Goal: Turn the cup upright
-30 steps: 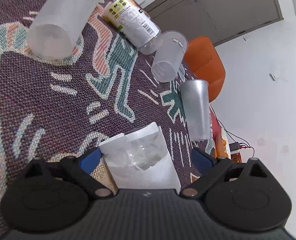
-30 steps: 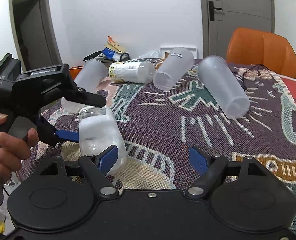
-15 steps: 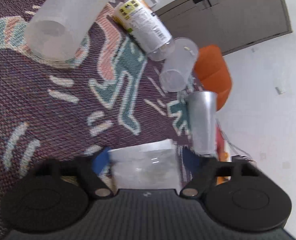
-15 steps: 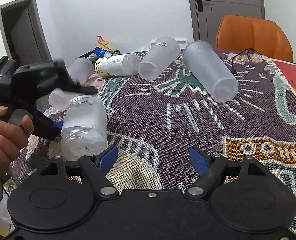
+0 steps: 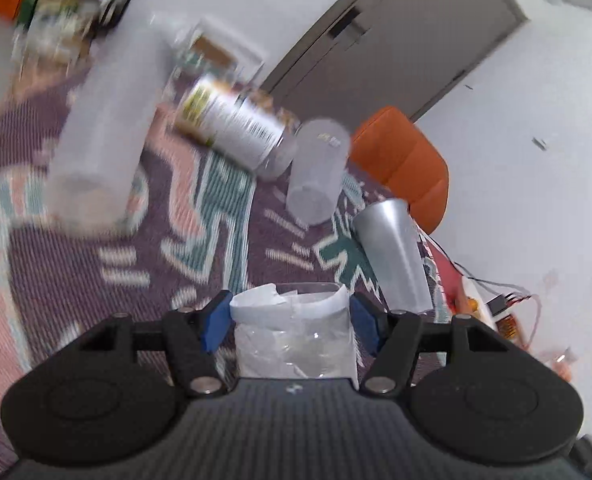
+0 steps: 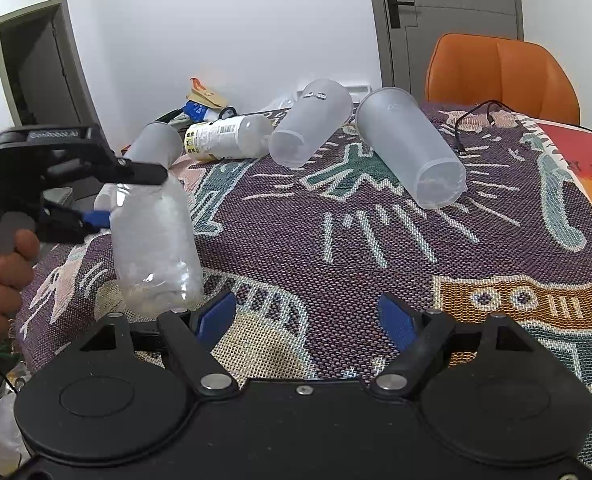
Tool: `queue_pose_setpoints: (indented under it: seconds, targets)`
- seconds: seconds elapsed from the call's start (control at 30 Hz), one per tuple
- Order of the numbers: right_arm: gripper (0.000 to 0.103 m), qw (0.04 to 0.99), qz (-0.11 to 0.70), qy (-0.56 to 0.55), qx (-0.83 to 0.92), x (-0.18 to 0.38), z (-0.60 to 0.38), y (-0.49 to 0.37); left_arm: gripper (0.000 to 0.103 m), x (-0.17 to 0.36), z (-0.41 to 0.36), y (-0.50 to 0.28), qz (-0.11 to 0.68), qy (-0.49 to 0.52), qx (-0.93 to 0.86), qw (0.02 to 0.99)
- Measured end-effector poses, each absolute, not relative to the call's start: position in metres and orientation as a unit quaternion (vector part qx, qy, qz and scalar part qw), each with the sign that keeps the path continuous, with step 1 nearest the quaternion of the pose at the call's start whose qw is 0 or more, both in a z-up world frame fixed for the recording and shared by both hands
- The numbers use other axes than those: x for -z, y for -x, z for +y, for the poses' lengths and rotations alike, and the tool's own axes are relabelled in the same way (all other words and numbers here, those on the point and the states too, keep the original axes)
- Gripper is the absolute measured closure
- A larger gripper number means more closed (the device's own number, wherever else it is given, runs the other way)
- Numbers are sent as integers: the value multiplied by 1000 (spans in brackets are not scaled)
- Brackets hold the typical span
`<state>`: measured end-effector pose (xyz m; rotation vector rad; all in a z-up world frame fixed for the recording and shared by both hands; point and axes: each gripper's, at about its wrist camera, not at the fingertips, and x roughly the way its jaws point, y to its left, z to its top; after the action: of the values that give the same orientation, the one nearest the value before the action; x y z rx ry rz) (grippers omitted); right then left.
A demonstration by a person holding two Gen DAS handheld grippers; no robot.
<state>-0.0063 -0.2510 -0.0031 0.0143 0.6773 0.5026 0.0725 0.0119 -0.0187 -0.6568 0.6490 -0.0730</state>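
Observation:
My left gripper (image 5: 292,324) is shut on a clear plastic cup (image 5: 294,340) with a white torn label. In the right wrist view the same cup (image 6: 154,248) hangs tilted above the table's left edge, clamped by the left gripper (image 6: 104,196), its closed end toward the camera and lower. My right gripper (image 6: 308,318) is open and empty above the patterned cloth (image 6: 336,248), just right of the cup.
Several frosted cups lie on their sides on the cloth: one (image 6: 412,152) at centre right, one (image 6: 310,122) behind it, one (image 6: 154,146) at left. A labelled bottle (image 6: 226,136) lies at the back. An orange chair (image 6: 500,76) stands behind. A black cable (image 6: 476,120) trails right.
The left gripper has lifted the cup off the cloth and is tilting it; its view swung up and blurred. The right gripper stayed open and drew back slightly.

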Motion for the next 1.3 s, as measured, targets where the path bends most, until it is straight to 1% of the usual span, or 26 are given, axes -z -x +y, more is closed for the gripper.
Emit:
queue_pose_setpoints:
  seconds: [0.27, 0.47, 0.53, 0.63, 0.67, 0.73, 0.9, 1.3]
  targets:
    - [24, 912, 328, -5, -248, 2, -247, 9, 41, -5, -24, -52, 245, 157, 31, 956]
    - [24, 913, 325, -5, -247, 1, -247, 11, 41, -4, -44, -48, 241, 102, 44, 964]
    - [24, 913, 326, -5, -245, 1, -248, 11, 38, -3, -49, -46, 244, 90, 49, 964]
    - [24, 913, 327, -7, -244, 2, -250, 12, 36, 0, -53, -44, 250, 89, 53, 963]
    - [24, 913, 327, -8, -243, 2, -251, 12, 34, 0, -53, -43, 252, 90, 56, 962]
    - [23, 913, 327, -9, -243, 2, -251, 13, 23, -1, -52, -42, 257, 102, 66, 959]
    - [23, 913, 325, -8, -246, 1, -250, 13, 10, -5, -47, -37, 249, 123, 74, 958]
    - [19, 913, 318, -3, -256, -6, -242, 16, 7, -22, -25, -19, 219, 157, 57, 961]
